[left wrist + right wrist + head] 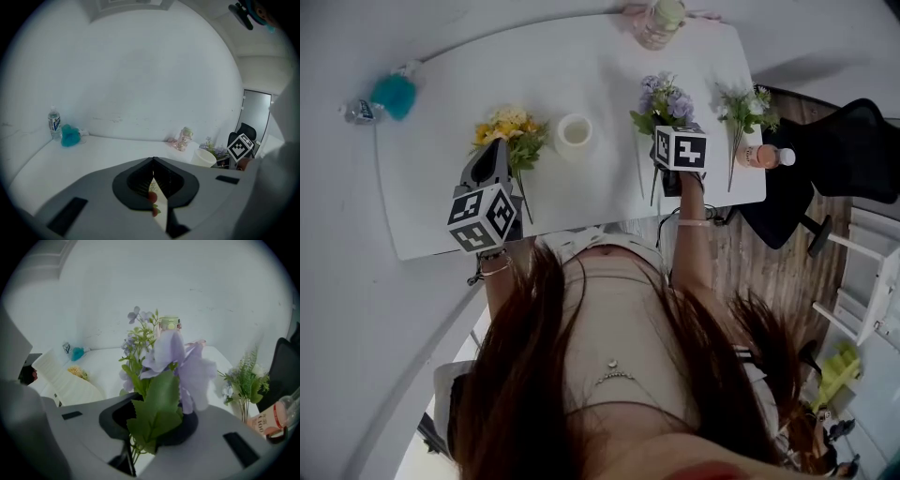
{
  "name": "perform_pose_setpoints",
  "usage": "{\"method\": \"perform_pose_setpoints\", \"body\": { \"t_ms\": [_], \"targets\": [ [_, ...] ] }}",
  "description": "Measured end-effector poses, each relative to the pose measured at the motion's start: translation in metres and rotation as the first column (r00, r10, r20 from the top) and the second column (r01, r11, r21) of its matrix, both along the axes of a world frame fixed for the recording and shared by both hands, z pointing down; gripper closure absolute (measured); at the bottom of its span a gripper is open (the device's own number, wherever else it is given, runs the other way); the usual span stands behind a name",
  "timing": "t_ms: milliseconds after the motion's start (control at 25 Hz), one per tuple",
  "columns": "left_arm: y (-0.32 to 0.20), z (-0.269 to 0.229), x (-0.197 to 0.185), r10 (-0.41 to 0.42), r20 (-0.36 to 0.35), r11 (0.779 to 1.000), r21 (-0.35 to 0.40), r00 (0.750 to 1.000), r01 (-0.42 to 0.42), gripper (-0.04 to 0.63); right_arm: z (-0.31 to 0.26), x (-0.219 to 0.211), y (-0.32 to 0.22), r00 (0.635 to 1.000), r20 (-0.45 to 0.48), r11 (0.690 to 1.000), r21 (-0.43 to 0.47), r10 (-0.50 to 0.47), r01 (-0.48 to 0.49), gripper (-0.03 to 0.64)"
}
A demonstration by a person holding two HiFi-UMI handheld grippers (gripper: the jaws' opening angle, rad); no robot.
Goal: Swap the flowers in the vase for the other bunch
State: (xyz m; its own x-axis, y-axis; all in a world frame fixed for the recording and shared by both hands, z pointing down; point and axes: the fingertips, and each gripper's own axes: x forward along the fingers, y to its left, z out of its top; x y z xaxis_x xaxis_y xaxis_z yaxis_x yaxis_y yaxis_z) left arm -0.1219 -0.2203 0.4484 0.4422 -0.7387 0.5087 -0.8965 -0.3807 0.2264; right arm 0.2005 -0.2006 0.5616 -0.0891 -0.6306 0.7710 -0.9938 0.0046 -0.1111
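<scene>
Leaf hides your right gripper's (pixel 150 404) pinch on the purple bunch (pixel 173 357); blooms far, stems near. Left gripper (pixel 153 161) jaws pressed together.

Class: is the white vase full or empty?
Empty. The white vase shows a bare mouth; the purple bunch is outside it, in the right gripper.

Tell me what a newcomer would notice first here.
The purple bunch, clamped in the right gripper, fills the right gripper view. The empty white vase stands in the middle of the table. The yellow bunch lies left of it, beside the shut left gripper.
</scene>
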Motion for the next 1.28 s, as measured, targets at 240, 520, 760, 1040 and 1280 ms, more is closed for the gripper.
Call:
{"method": "perform_pose_setpoints", "body": {
  "t_ms": [240,520,760,1040,1280],
  "targets": [
    [0.018,-0.01,0.015,0.023,-0.012,0.999,0.027,1.0,-0.023,0.591,-0.026,0.0,0.012,0.999,0.05,0.997,0.076,0.009,-0.013,0.512],
    [0.057,-0.021,0.029,0.038,-0.034,0.998,0.044,0.999,-0.036,0.591,-0.052,-0.007,0.034,0.992,0.121,0.988,0.156,-0.02,0.001,0.512],
    [0.103,-0.025,0.031,0.012,-0.041,0.999,0.04,0.999,-0.011,0.591,-0.066,-0.015,0.051,0.986,0.15,0.978,0.204,-0.067,0.035,0.512],
    [0.149,-0.027,0.021,-0.043,-0.042,0.998,0.041,0.998,0.044,0.591,-0.078,-0.025,0.079,0.979,0.163,0.967,0.243,-0.121,0.079,0.512],
    [0.174,-0.036,0.021,-0.073,-0.05,0.995,0.06,0.996,0.076,0.591,-0.101,-0.031,0.093,0.968,0.184,0.944,0.314,-0.17,0.106,0.512]
  ]
}}
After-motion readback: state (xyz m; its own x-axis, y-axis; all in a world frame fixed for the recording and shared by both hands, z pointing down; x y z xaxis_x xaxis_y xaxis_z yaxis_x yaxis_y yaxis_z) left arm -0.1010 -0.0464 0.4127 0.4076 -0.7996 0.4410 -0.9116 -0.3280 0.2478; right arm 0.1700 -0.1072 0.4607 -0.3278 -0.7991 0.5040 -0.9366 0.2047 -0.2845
